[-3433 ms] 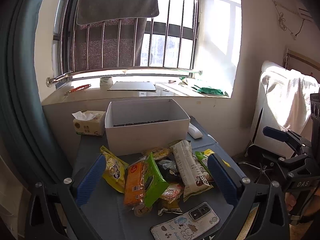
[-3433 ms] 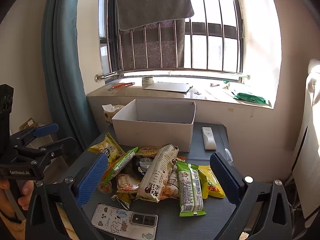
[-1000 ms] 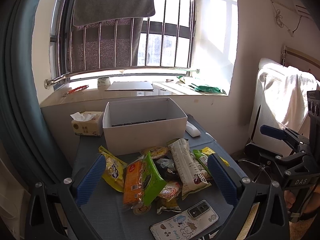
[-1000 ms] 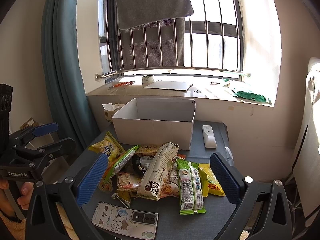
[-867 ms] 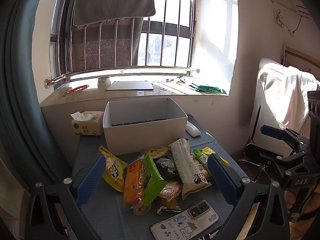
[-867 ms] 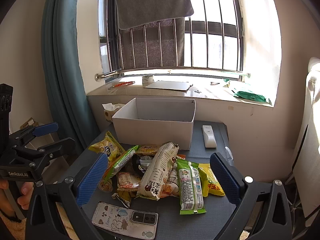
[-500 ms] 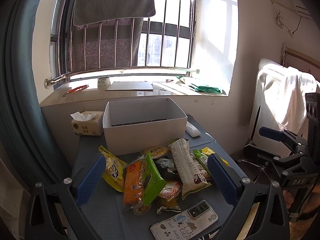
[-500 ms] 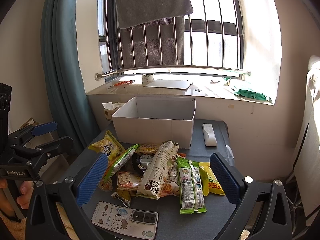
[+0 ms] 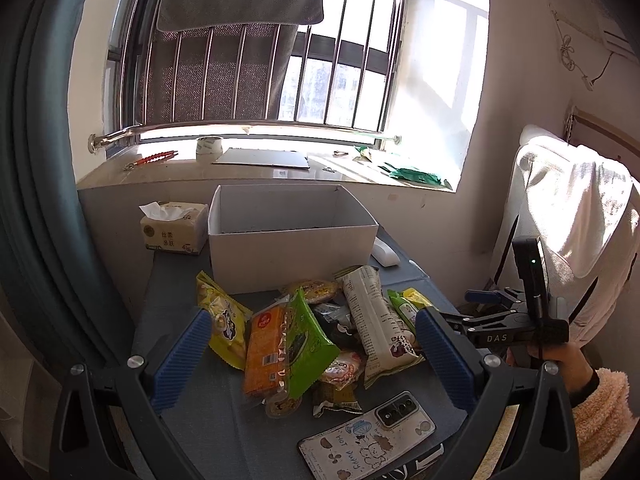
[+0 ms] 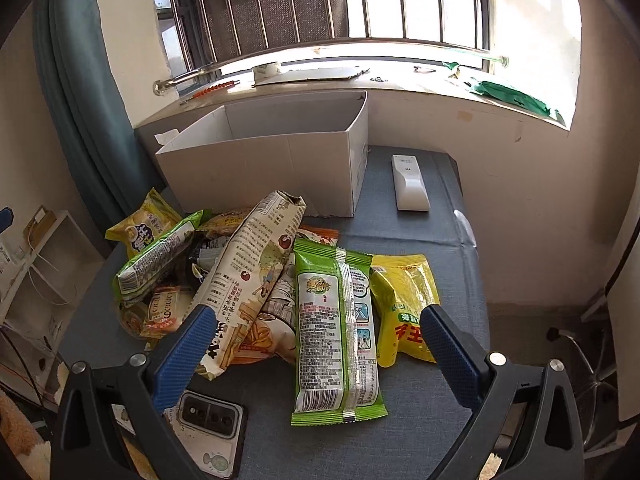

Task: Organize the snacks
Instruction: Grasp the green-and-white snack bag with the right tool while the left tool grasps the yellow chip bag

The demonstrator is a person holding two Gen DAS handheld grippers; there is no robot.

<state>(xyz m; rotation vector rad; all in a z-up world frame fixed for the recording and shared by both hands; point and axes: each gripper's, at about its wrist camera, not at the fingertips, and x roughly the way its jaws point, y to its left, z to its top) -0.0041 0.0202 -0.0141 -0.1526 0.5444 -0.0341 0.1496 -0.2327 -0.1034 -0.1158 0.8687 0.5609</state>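
A pile of snack packets lies on the grey table (image 9: pixel 224 432) in front of an open white box (image 9: pixel 292 236), also in the right wrist view (image 10: pixel 264 160). My right gripper (image 10: pixel 312 320) is open and empty, low over the pile, its jaws on either side of a long green packet (image 10: pixel 336 328); a tall white packet (image 10: pixel 248 272) and a yellow packet (image 10: pixel 404 304) flank it. My left gripper (image 9: pixel 312 340) is open and empty, held back above an orange packet (image 9: pixel 264 348) and a green packet (image 9: pixel 308 340).
A phone in a cartoon case (image 9: pixel 368 432) lies at the table's near edge. A white remote (image 10: pixel 408 182) lies right of the box and a tissue pack (image 9: pixel 172 228) left of it. A teal curtain (image 9: pixel 36 200) hangs at the left; the windowsill (image 9: pixel 260 160) is behind.
My right gripper has moved forward and down, close over the snack pile. My left gripper has stayed about where it was. Both remain open.
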